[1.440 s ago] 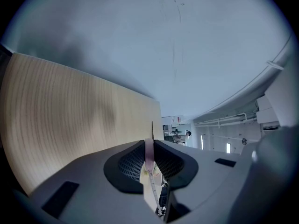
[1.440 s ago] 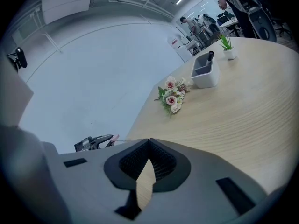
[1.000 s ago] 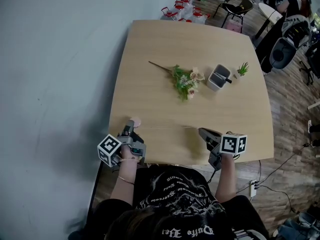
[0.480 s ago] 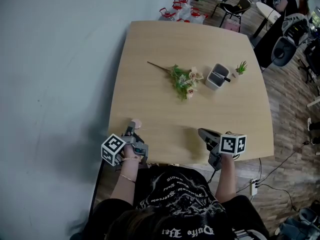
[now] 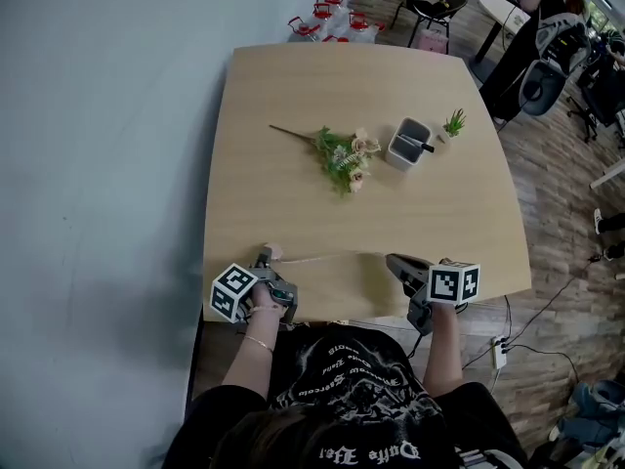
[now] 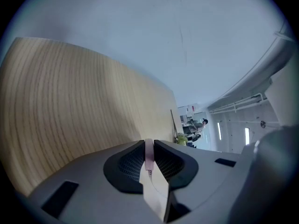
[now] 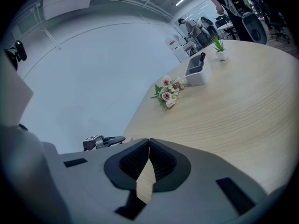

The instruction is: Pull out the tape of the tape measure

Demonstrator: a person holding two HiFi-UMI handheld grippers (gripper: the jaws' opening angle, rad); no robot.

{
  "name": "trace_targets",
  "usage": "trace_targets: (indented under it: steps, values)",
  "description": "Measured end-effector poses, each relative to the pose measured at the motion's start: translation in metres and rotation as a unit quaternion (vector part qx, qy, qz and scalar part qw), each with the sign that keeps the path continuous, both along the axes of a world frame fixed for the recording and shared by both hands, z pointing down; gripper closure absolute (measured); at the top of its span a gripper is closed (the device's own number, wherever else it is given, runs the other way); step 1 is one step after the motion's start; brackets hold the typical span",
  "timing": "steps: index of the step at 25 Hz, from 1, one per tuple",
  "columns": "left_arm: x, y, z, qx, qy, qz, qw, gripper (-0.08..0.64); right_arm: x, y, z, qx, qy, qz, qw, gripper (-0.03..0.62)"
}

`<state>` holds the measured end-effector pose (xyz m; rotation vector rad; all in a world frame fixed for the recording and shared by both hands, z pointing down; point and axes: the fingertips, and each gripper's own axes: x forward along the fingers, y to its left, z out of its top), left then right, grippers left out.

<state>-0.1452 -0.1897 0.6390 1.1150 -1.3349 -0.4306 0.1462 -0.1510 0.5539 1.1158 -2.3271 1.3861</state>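
Our left gripper (image 5: 266,257) clamped the pink tape measure (image 6: 148,155) at the table's (image 5: 293,96) near edge. Our right gripper (image 5: 392,259), jaws pressed together, seemingly pinched the tape (image 5: 332,256) stretched along that edge. A sharper tug risked the thin tape slipping free and snapping back.

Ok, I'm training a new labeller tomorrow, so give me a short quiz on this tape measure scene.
1. Multiple choice: what sits between the fingers of the left gripper?
A) a flower stem
B) the pink tape measure
C) a pen

2. True or false: the fingers of the right gripper are closed together.

3. Fill in: right beside the grey holder, on its far side, stands a small potted ____.

Key: 1 B; 2 true; 3 plant.
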Motion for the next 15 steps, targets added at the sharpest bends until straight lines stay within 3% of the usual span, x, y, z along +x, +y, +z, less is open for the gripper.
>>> trace_targets:
  steps: [8, 15]
  values:
    - [0.013, 0.000, 0.013, -0.025, -0.043, 0.032, 0.9982, 0.485, 0.008, 0.001, 0.000, 0.001, 0.007, 0.009, 1.000, 0.575]
    - [0.012, -0.005, 0.004, -0.001, -0.057, 0.029, 0.9979, 0.337, 0.007, 0.002, 0.002, 0.000, 0.008, 0.004, 1.000, 0.575]
